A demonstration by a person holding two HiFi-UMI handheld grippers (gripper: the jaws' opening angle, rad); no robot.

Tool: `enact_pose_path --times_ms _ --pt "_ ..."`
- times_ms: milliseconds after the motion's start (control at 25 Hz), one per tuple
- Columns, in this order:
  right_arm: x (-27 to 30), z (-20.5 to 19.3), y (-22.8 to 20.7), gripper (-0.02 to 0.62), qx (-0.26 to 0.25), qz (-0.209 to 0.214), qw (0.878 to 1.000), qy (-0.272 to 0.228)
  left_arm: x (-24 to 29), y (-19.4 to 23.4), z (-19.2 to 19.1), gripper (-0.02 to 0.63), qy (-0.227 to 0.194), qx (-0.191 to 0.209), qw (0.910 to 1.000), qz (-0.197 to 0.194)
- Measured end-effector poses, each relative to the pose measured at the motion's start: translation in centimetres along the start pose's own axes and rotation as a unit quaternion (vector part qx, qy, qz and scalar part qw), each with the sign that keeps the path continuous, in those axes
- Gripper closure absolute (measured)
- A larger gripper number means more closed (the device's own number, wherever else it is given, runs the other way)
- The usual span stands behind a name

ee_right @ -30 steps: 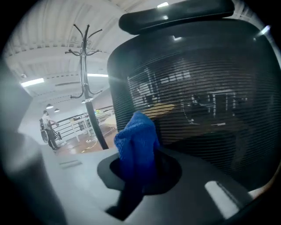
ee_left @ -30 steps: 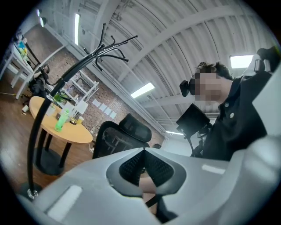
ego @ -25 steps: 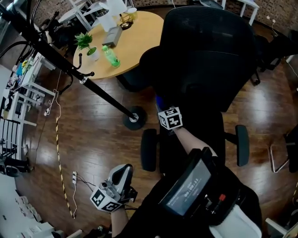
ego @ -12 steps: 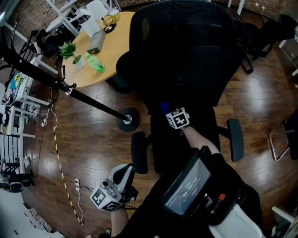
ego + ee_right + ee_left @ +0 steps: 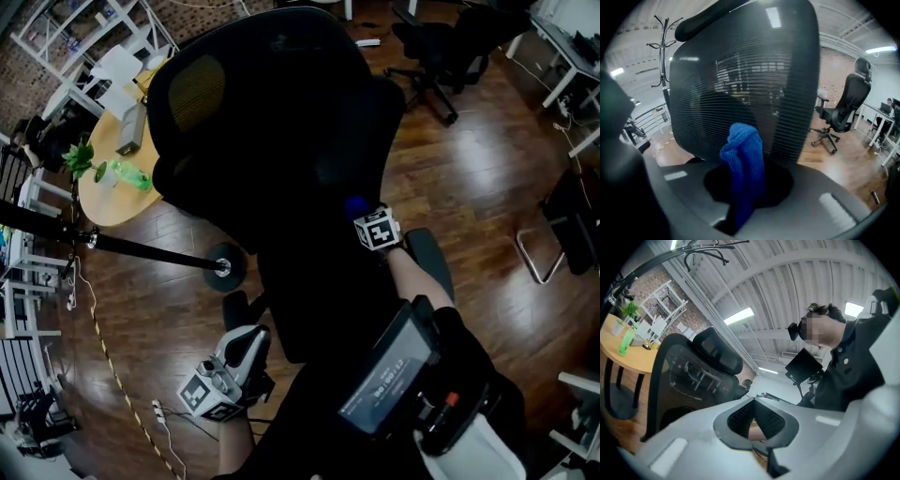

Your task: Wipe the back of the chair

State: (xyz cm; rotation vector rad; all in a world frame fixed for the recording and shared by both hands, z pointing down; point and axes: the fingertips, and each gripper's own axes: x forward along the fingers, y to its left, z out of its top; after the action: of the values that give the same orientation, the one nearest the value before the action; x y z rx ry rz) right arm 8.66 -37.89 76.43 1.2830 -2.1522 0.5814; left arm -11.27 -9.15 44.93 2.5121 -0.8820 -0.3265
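The black office chair fills the middle of the head view, its mesh back (image 5: pixel 272 122) turned toward me. My right gripper (image 5: pixel 361 214) is shut on a blue cloth (image 5: pixel 354 203) that sits against the lower right of the back. In the right gripper view the cloth (image 5: pixel 743 159) stands bunched up between the jaws of the right gripper (image 5: pixel 744 187), just in front of the mesh back (image 5: pixel 745 70). My left gripper (image 5: pixel 246 349) hangs low at the left, away from the chair. The left gripper (image 5: pixel 753 414) is shut with nothing in it and points up past the chair (image 5: pixel 689 376).
A round wooden table (image 5: pixel 98 192) with a plant and a green bottle (image 5: pixel 128 175) stands at the left. A coat stand's pole (image 5: pixel 141 251) and round base (image 5: pixel 225 267) lie beside the chair. Another black chair (image 5: pixel 441 42) stands at the top right, white shelving (image 5: pixel 56 28) top left.
The chair has swung left in the head view and the table has slid to the left edge. My right gripper with the cloth has moved up and right along the chair back. The left gripper has stayed low.
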Motion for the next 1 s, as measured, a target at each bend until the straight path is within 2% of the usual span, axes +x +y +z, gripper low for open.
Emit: enact_pose_path --times_ms 160,280,400,560,640,760,880,1000 --pt "-2.6 -0.5 -4.9 0.566 0.084 -0.056 0.995 -0.025 3.2 -1.1 0.5 0.612 -0.011 -0.01 0.9992 -0.038" --pt "-3.7 -0.3 -5.1 0.566 0.103 -0.078 0.99 -0.048 4.1 -1.4 0.5 0.612 -0.011 -0.012 0.9986 -0.05" --pt "-3.2 -1.7 -4.7 0.566 0.133 -0.092 0.986 -0.041 4.2 -1.5 0.5 0.612 -0.01 -0.012 0.9988 -0.046" --pt "-1.0 -3.5 -3.0 0.566 0.175 -0.099 0.979 -0.016 1.6 -0.4 -0.1 0.612 -0.003 -0.012 0.9998 -0.017" --pt "0.5 -4.0 -1.0 0.566 0.185 -0.098 0.978 -0.006 -0.5 0.5 -0.5 0.612 -0.003 -0.011 0.9999 0.006" --pt "3.0 -4.4 3.8 0.566 0.164 -0.081 0.983 0.017 -3.8 1.5 -0.2 0.612 -0.009 -0.01 0.9992 0.038" --pt "5.5 -3.9 10.5 0.566 0.149 -0.041 0.987 0.031 -7.4 2.1 0.4 0.612 -0.02 -0.007 0.9973 0.07" --pt "7.0 -3.6 17.9 0.566 0.151 0.013 0.987 0.055 -11.1 2.2 0.8 0.612 -0.032 -0.002 0.9943 0.102"
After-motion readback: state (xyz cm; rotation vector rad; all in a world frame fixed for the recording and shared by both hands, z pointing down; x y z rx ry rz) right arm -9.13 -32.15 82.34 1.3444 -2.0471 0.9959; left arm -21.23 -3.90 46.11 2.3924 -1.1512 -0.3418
